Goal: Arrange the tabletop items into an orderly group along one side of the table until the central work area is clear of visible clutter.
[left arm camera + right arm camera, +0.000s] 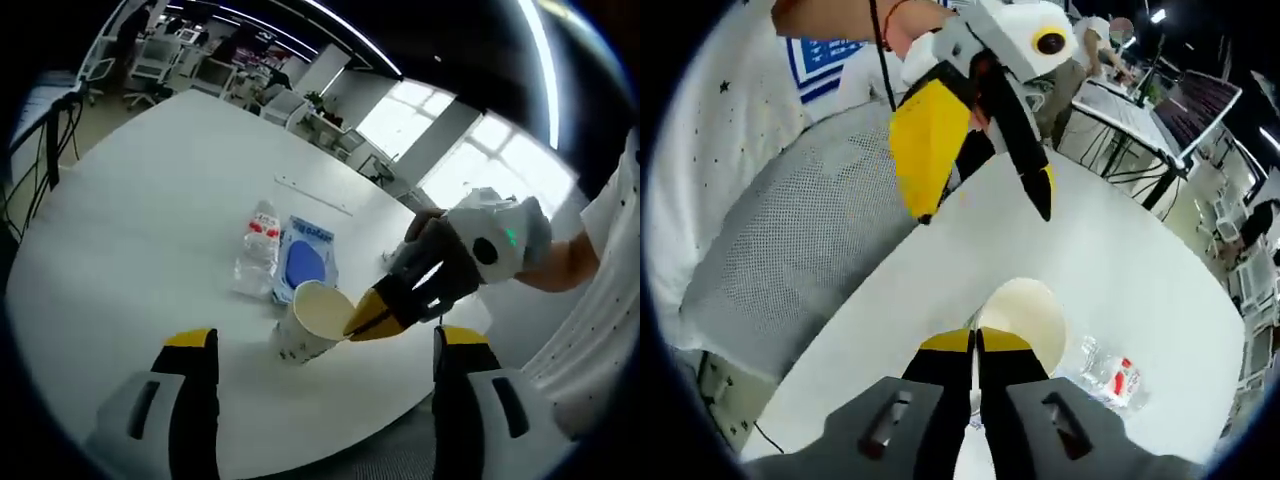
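In the left gripper view, the left hand-held gripper (315, 355) is seen with its jaws spread wide at 7 and 5 o'clock, nothing between them. Just ahead of them, near the worktop's edge, a paper cup (312, 322) is tilted, its cream inside facing the camera. The right hand-held gripper (372, 318) enters from 3 o'clock, and its yellow-tipped jaws are pressed together on the cup's rim. Beyond the cup, towards 12 o'clock, a blue packet (304, 258) and a clear plastic bottle (258, 250) with a red label lie side by side and flat.

In the right gripper view, the right hand-held gripper (975, 345) is shown pinching the near rim of the paper cup (1025, 315); the bottle (1108, 378) lies at 4 o'clock of the cup. The left hand-held gripper (985, 200) hangs at 12 o'clock, jaws parted, above the white worktop (1120, 260). A grey mesh chair back (790, 260) is seen at 9 o'clock, off the worktop's edge.

The white round worktop (150, 200) is otherwise bare. Around it, an office with desks, chairs, bright windows (470, 150) and ceiling strip lights is visible.
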